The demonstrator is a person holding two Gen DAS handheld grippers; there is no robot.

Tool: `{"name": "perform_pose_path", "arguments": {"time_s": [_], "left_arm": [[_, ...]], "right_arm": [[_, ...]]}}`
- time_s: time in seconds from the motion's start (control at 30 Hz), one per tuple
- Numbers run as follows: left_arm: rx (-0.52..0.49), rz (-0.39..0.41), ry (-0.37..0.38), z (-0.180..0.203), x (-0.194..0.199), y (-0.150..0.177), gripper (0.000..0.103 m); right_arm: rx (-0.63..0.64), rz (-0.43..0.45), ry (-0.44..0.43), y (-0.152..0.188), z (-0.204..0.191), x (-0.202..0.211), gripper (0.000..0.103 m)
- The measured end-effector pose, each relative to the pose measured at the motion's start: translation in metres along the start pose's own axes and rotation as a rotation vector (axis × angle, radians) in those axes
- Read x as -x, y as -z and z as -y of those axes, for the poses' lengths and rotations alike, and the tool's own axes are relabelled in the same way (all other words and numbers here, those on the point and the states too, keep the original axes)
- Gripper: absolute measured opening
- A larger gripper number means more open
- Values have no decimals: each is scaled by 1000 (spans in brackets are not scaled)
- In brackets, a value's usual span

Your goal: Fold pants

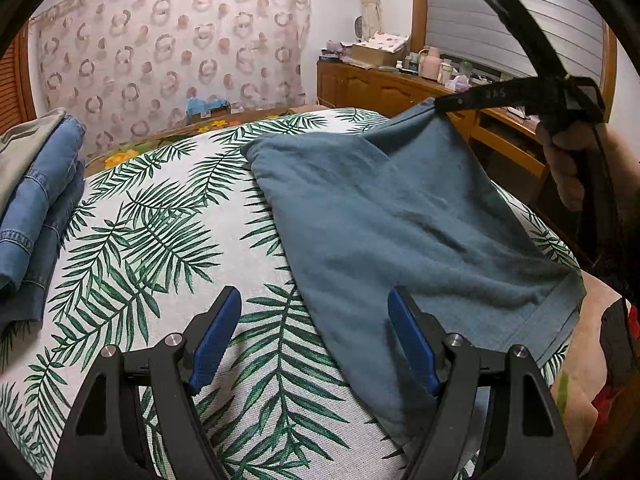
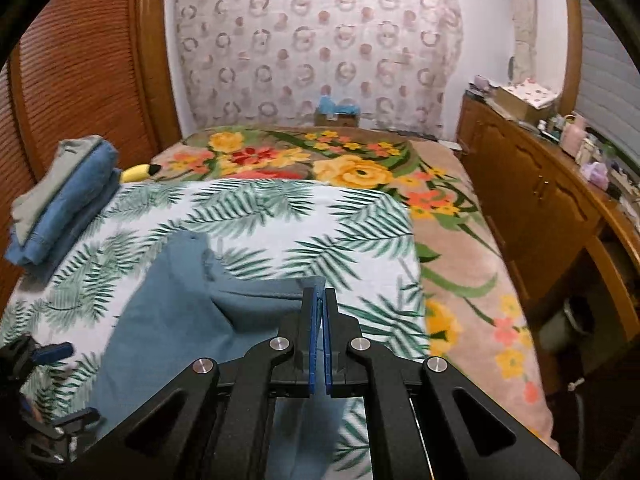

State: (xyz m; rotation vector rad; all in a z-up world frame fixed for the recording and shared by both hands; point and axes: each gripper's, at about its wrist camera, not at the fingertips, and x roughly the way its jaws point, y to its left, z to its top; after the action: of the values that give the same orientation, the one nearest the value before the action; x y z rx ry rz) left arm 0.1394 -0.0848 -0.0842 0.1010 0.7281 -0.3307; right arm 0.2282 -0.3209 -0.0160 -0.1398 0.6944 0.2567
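Your right claw (image 2: 321,300) pinches the teal pants (image 1: 380,216) corner, lifted; your left claw (image 1: 314,312) gapes wide over the bed (image 1: 160,208).

Left gripper (image 1: 314,334) had black angular arms, blue ribbed pads (image 1: 216,340) and silver round screws. Right gripper (image 2: 319,300) matched. Bare skin showed on the right hand (image 1: 566,168).

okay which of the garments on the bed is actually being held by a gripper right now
The teal pants spread on the leaf-print sheet: the right gripper is shut on one corner. The folded denim stack lies untouched, apart.
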Motion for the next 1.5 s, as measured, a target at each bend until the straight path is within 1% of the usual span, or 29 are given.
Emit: {"name": "perform_pose_path", "arguments": {"time_s": [0.07,0.17,0.33,0.43,0.5,0.57,0.63,0.73,0.97,1.03,1.13,1.23,1.3,1.33,1.37,1.43,1.5], "left_arm": [[0,-1,0,0,0,0,77],[-1,0,-1,0,0,0,77],[0,0,-1,0,0,0,77],[-1,-1,-1,0,0,0,77],[-1,-1,-2,0,0,0,77],[-1,-1,-1,0,0,0,77],[-1,-1,-1,0,0,0,77],[-1,-1,-2,0,0,0,77],[-2,-2,-4,-1,0,0,77],[-3,-2,-4,0,0,0,77],[-4,-9,-1,-1,-1,0,77],[-3,-12,-5,-4,0,1,77],[-4,-12,-7,-4,0,1,77],[-4,-14,-9,-5,0,1,77],[-4,-16,-9,-5,-1,1,77],[-5,-23,-9,-3,-3,1,77],[-4,-8,-14,-4,1,2,77]], "right_arm": [[-7,-12,25,1,3,-5,2],[-22,-34,37,1,9,-12,2],[-39,-69,2,2,10,-23,2],[-43,-86,5,3,13,-23,3],[-30,-93,22,3,13,-21,7],[-15,-90,37,4,11,-17,17],[-2,-95,49,9,9,-12,24],[-2,-104,33,19,7,-4,25],[42,-99,-66,48,-18,26,28],[69,-113,-94,55,-25,27,28],[106,-150,-87,65,-29,20,28],[92,-128,-102,68,-23,22,33],[84,-113,-127,71,-20,24,40],[88,-101,-136,73,-21,25,47],[103,-89,-134,76,-23,26,49],[114,-86,-119,79,-28,28,51],[108,-83,-123,82,-27,27,52]]}}
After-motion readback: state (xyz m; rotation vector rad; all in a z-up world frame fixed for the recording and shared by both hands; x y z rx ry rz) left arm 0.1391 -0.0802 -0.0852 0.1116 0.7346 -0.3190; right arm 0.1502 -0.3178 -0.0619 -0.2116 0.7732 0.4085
